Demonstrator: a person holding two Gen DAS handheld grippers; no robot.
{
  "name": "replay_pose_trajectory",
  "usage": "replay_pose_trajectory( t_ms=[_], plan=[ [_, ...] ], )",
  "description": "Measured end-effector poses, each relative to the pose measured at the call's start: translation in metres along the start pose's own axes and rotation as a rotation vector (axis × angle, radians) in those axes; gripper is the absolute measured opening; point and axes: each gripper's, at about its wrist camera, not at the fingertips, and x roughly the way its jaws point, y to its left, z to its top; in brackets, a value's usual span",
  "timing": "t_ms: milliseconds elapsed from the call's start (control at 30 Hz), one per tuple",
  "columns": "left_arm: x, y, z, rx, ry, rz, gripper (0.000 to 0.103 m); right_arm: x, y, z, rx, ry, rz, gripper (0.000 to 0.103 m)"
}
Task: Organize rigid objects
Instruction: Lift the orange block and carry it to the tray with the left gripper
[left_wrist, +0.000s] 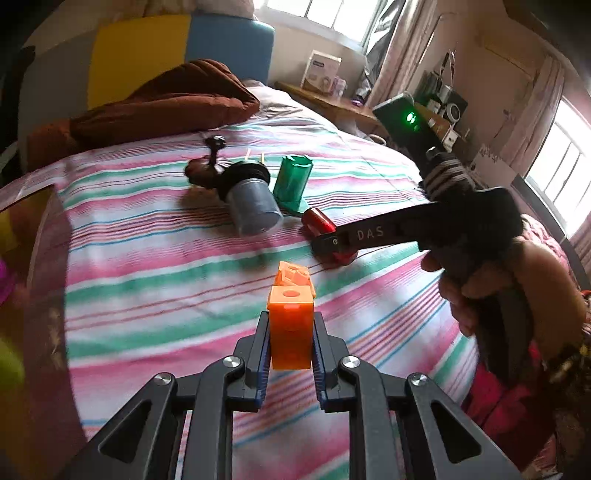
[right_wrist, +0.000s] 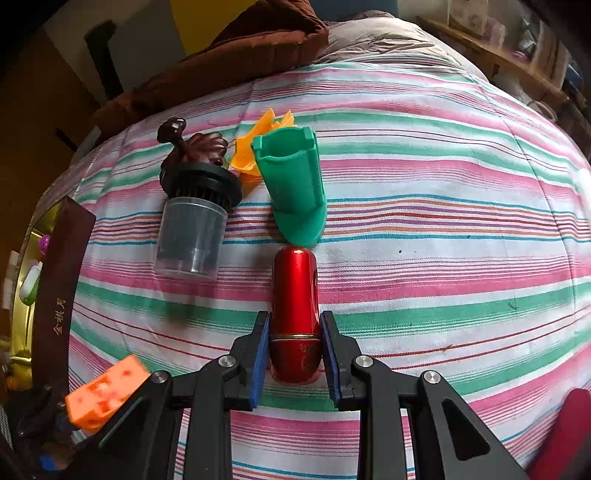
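Note:
My left gripper (left_wrist: 291, 325) is shut on an orange block (left_wrist: 290, 325) and holds it above the striped bedspread (left_wrist: 155, 280); the block also shows in the right wrist view (right_wrist: 107, 393). My right gripper (right_wrist: 294, 332) is shut on a red capsule-shaped case (right_wrist: 295, 306) that lies on the bedspread; the case also shows in the left wrist view (left_wrist: 319, 221). Beyond it lie a green holder (right_wrist: 293, 188), a clear jar with a black lid (right_wrist: 195, 225), a brown figurine (right_wrist: 199, 147) and orange plastic pieces (right_wrist: 258, 147).
A brown blanket (left_wrist: 166, 99) is bunched at the head of the bed. A dark box with a gold inside (right_wrist: 55, 288) stands at the bed's left edge. A wooden shelf with boxes (left_wrist: 332, 96) runs along the far wall.

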Motion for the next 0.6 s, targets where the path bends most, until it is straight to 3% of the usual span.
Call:
replay_pose_trajectory(
  t_ms=[267, 600],
  plan=[
    [-0.050, 0.022, -0.015, -0.067, -0.094, -0.007, 0.018, 0.000, 0.003, -0.001, -0.020, -0.008, -0.017, 0.027],
    [-0.115, 0.080, -0.029, -0.200, -0.214, 0.065, 0.018, 0.002, 0.015, -0.005, -0.051, -0.020, -0.044, 0.027]
  ],
)
